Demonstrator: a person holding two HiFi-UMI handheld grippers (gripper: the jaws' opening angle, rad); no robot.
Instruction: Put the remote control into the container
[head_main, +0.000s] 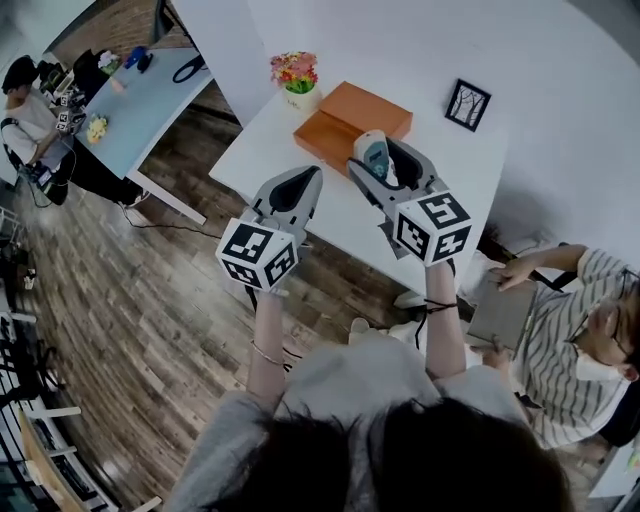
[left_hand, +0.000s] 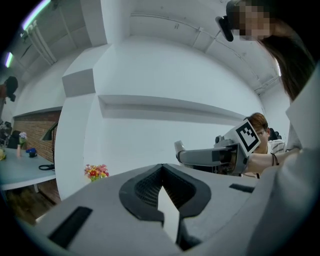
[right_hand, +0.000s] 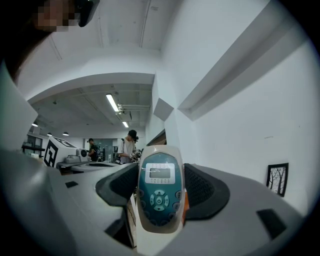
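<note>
A white remote control with a teal face and small screen stands upright between the jaws of my right gripper, which is shut on it. Its buttons face the camera in the right gripper view, remote control, right gripper. The orange box container lies on the white table, just beyond the held remote. My left gripper hovers to the left at similar height, jaws shut with nothing in them, left gripper. Both grippers are raised above the table's near edge.
A flower pot stands left of the box and a small framed picture leans on the wall at the right. A seated person holding a tablet is close on the right. Another table stands far left.
</note>
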